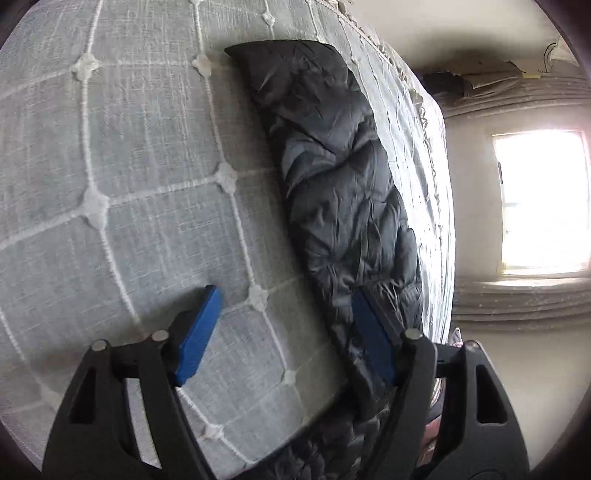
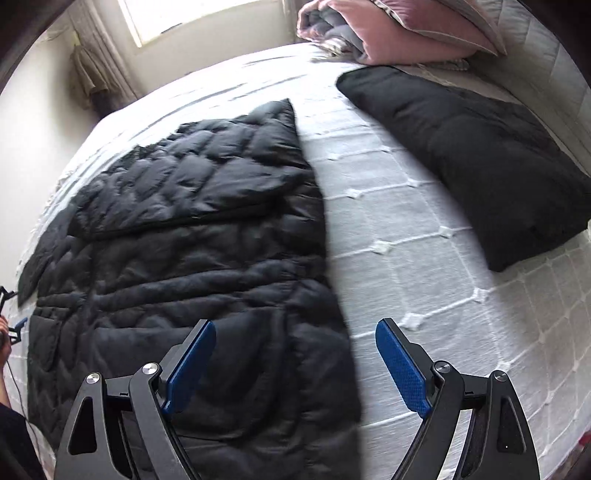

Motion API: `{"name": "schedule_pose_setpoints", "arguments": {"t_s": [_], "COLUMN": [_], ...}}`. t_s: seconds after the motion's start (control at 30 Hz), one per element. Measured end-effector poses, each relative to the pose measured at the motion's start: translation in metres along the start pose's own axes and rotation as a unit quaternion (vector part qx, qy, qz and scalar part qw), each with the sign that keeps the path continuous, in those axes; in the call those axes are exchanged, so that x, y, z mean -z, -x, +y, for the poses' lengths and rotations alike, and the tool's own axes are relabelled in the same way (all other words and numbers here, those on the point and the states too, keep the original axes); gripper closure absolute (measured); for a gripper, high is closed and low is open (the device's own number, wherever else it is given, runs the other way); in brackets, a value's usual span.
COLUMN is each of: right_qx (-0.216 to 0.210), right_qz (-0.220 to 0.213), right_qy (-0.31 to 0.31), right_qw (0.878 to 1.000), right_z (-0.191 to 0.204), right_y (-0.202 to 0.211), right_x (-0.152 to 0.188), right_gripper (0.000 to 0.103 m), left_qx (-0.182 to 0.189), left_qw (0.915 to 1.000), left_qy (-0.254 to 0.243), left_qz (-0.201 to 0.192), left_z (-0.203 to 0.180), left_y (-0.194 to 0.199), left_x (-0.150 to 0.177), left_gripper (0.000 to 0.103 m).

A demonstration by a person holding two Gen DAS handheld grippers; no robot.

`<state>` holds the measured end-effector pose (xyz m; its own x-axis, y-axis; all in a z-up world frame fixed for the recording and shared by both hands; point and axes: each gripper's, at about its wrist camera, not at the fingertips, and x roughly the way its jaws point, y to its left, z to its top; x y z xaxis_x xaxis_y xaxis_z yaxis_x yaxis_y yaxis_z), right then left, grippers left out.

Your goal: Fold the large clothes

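A black quilted jacket (image 2: 192, 258) lies spread flat on the bed (image 2: 424, 229), taking up the side nearer the window (image 2: 192, 18). One sleeve is already laid slantwise across its upper part, so the fold seems begun but far from done. A second dark garment (image 2: 480, 158), already in a thick bundle, lies well apart toward the head of the bed, just below the pink bedding (image 2: 388, 33) piled there.

The right gripper (image 2: 295, 343) hangs over the jacket's long edge on the bed's open side, jaws spread wide with nothing between them; one blue pad is over the black cloth and the other over bare bedspread, so the edge runs between them. The left gripper (image 1: 286, 314) is wide open too and holds nothing. In its own view one finger is over the bedspread and the other against the near end of the jacket (image 1: 332, 177), which runs away from it along the bed's edge; whether that pad touches the cloth I cannot tell.

The step in hand looks like the reach for the next fold. Next, each gripper would need to drop onto its side of the jacket, pinch the puffy layers firmly, and both lift together. The slick padded cloth may slip from a shallow pinch, and the laid sleeve could slide off.
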<state>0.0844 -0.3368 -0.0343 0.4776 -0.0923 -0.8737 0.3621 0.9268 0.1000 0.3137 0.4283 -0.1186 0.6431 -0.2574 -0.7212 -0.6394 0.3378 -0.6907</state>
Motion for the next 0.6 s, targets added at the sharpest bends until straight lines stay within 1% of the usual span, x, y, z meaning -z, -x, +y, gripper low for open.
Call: {"name": "schedule_pose_setpoints", "arguments": {"t_s": [0.03,0.07,0.1,0.13,0.17,0.2,0.23,0.27,0.3,0.33,0.37,0.4,0.43,0.47,0.53,0.6], "right_qx": [0.002,-0.007,-0.025,-0.06,-0.079,-0.076,-0.065,-0.064,-0.065,-0.062,-0.054,-0.049,-0.045,-0.042,-0.032,-0.017], "right_qz": [0.009,0.019,0.028,0.042,0.053,0.051,0.044,0.041,0.038,0.036,0.032,0.031,0.031,0.03,0.024,0.017], "right_qy": [-0.009,-0.02,-0.031,-0.043,-0.045,-0.036,-0.019,-0.01,-0.006,-0.003,0.004,0.01,0.018,0.024,0.036,0.055], "right_qw": [1.0,1.0,0.999,0.996,0.994,0.995,0.997,0.997,0.997,0.997,0.998,0.998,0.998,0.998,0.999,0.998], "right_z": [-0.005,-0.01,-0.016,-0.018,-0.016,-0.013,-0.008,-0.005,-0.003,-0.003,-0.003,-0.003,-0.002,0.0,0.002,0.004], "right_y": [-0.006,-0.013,-0.018,-0.024,-0.028,-0.029,-0.027,-0.025,-0.024,-0.023,-0.022,-0.021,-0.022,-0.022,-0.024,-0.023], "right_x": [0.0,0.001,0.003,0.005,0.006,0.008,0.009,0.009,0.009,0.009,0.008,0.008,0.008,0.007,0.005,0.003], "right_gripper": [0.017,0.029,0.037,0.055,0.063,0.065,0.072,0.084,0.087,0.09,0.092,0.093,0.093,0.094,0.094,0.095], "left_qx": [0.003,0.005,-0.008,-0.02,-0.038,-0.054,-0.068,-0.076,-0.074,-0.07,-0.065,-0.052,-0.035,-0.019,-0.019,-0.014], "left_qw": [0.9998,0.9991,0.9983,0.9976,0.9965,0.9949,0.9918,0.9896,0.9887,0.9903,0.9912,0.9911,0.9894,0.987,0.9831,0.981], "left_qy": [-0.005,-0.018,-0.028,-0.033,-0.039,-0.045,-0.055,-0.06,-0.065,-0.06,-0.049,-0.039,-0.034,-0.04,-0.06,-0.073], "left_qz": [-0.019,-0.04,-0.05,-0.057,-0.064,-0.072,-0.093,-0.106,-0.113,-0.104,-0.104,-0.116,-0.137,-0.154,-0.172,-0.179], "left_z": [-0.007,-0.016,-0.025,-0.031,-0.036,-0.039,-0.044,-0.047,-0.049,-0.048,-0.045,-0.042,-0.038,-0.036,-0.033,-0.029], "left_y": [0.002,0.002,-0.002,-0.007,-0.014,-0.02,-0.021,-0.021,-0.022,-0.024,-0.023,-0.017,-0.006,0.006,0.025,0.044], "left_x": [0.0,0.0,0.0,0.001,0.003,0.004,0.007,0.008,0.008,0.006,0.004,0.004,0.005,0.007,0.015,0.023], "left_gripper": [0.02,0.02,0.02,0.02,0.021,0.021,0.025,0.034,0.07,0.1,0.099,0.099,0.099,0.099,0.1,0.1]}}
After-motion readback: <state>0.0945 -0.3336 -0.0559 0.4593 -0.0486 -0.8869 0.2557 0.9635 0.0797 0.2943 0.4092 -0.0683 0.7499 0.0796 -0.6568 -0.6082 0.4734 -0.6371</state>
